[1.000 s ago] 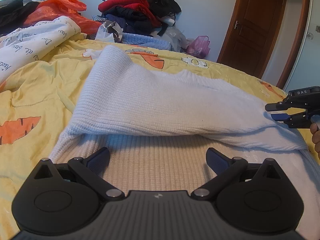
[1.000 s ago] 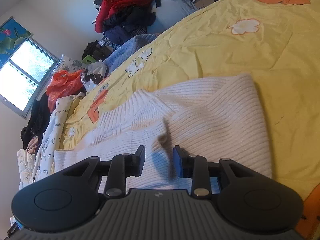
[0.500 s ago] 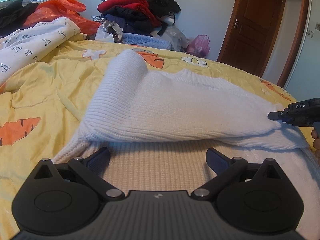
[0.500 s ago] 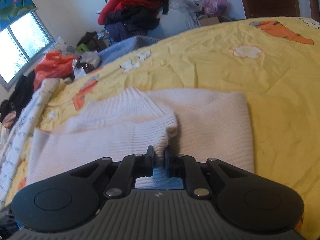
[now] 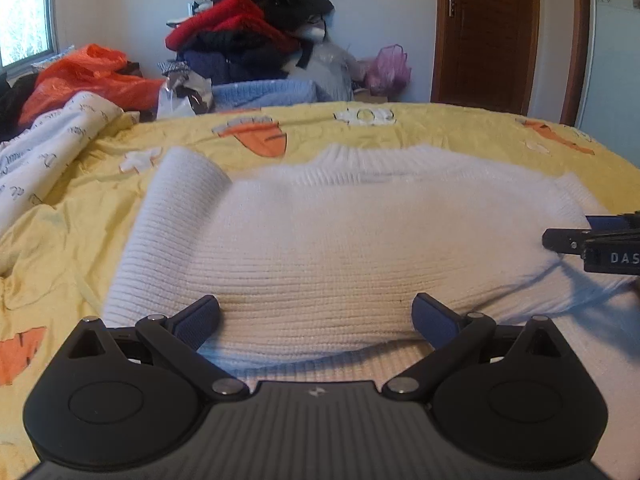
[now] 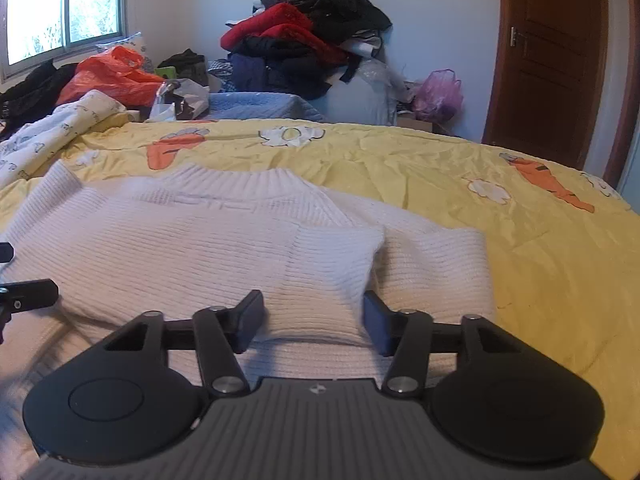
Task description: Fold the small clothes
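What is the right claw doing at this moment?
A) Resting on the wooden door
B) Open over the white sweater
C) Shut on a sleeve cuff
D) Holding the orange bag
B: the right claw stands open, fingers apart, just above the white sweater.

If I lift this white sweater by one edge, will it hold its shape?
Probably not: the sweater already sags into soft folds on the bed, so it should drape. Its thick ribbed knit likely grips rather than slips. It looks fairly bulky, perhaps moderately heavy.
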Demonstrator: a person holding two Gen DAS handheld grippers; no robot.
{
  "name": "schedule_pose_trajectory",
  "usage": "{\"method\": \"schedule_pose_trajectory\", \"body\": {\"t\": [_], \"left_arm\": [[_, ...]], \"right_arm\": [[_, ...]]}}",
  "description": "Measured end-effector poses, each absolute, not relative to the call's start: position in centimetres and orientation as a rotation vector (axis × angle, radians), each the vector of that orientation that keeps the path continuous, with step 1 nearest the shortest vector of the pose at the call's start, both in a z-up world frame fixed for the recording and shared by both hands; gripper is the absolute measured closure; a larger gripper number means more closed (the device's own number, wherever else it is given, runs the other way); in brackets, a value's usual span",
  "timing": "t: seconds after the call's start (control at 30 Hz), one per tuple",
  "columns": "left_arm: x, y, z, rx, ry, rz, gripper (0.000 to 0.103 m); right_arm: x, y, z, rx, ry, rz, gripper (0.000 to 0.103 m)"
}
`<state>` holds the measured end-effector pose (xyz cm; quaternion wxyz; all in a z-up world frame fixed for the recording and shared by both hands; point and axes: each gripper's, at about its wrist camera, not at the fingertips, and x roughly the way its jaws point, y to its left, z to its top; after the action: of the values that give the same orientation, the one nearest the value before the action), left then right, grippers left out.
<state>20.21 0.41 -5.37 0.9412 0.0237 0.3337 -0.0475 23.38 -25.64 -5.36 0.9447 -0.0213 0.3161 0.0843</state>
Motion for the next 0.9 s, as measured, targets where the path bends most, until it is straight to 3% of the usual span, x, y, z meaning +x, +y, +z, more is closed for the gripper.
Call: {"method": "schedule_pose_trajectory", "body": {"t": [0.03, 0.2, 0.3, 0.5, 0.67, 0.8, 0.9], "left_arm": [[20.2, 0.8, -5.6, 0.023, 0.666, -0.101, 0.000], [20.1, 1.7, -6.1, -0.027, 0.670, -0.130, 0.000], [20.1, 1.8, -6.1, -0.036, 0.666, -0.135, 0.000], [19.9, 1.4, -6.2, -0.025, 0.661, -0.118, 0.000], [18.6, 0.5, -5.8, 0.034, 0.677, -0.085, 0.000], [16.0, -0.6, -6.1, 0.149, 0.739, -0.055, 0.000], [14.2, 0.9, -6.1, 0.052, 0.769, -0.071, 0.000]], "right_arm": [[23.5, -26.2, -5.9, -0.001, 0.648, 0.151, 0.025], [22.4, -27.6, -6.1, 0.096, 0.626, 0.159, 0.026], [20.0, -27.6, -5.9, 0.111, 0.633, 0.168, 0.017], [16.4, -27.4, -6.7, 0.089, 0.619, 0.169, 0.014], [16.8, -24.5, -7.0, -0.089, 0.663, 0.133, 0.003], [16.7, -24.0, -7.0, -0.123, 0.664, 0.119, 0.002], [16.7, -24.2, -7.0, -0.115, 0.664, 0.123, 0.002]]}}
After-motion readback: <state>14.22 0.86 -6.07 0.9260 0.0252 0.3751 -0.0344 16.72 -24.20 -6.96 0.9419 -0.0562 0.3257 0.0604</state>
